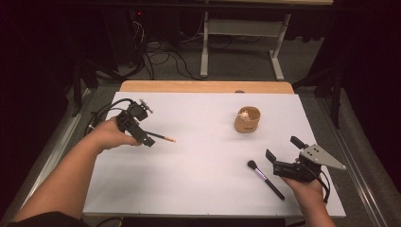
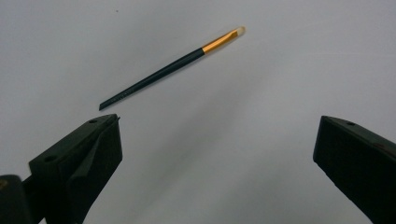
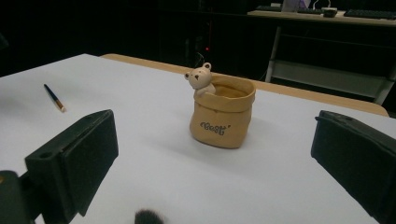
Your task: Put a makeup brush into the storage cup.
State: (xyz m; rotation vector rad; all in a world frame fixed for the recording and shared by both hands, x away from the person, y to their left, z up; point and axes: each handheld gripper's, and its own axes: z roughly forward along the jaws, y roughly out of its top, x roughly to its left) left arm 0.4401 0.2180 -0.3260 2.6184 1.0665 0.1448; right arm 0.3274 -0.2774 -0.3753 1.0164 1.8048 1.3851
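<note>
A thin dark brush (image 1: 162, 137) with a gold ferrule and pale tip lies on the white table top (image 1: 203, 156). My left gripper (image 1: 143, 133) is right at its handle end. In the left gripper view the thin brush (image 2: 173, 65) lies just beyond the left gripper (image 2: 219, 123), whose jaws stand wide apart with nothing between them. A black makeup brush (image 1: 265, 178) with a dark fluffy head lies at the front right, beside my right gripper (image 1: 283, 149). That right gripper (image 3: 212, 116) is open and faces a tan pouch-shaped holder (image 3: 223, 114) with a small bear on its rim.
The holder (image 1: 247, 119) stands upright at the table's back right. A wooden strip (image 1: 203, 86) borders the far edge. Beyond it are a metal desk frame (image 1: 204, 47) and floor cables. The makeup brush's bristles (image 3: 148, 217) show at the bottom of the right gripper view.
</note>
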